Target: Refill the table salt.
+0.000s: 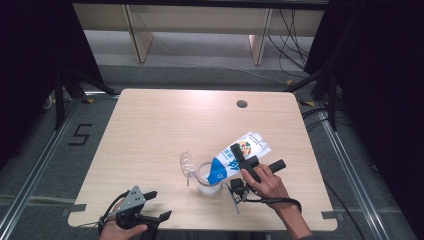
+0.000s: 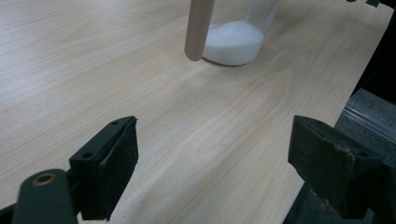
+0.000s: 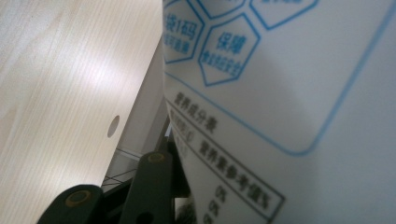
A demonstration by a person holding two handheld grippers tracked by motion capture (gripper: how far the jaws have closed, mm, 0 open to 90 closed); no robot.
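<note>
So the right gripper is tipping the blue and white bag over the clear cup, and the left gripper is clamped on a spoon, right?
Not quite. The left gripper holds nothing: the left gripper view shows its jaws open over bare table. The right gripper does tip the blue and white bag over the clear cup.

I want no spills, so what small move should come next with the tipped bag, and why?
Probably keep the right tongs steady on the bag and hold the tilt: its mouth sits over the cup, which already holds white powder.
</note>
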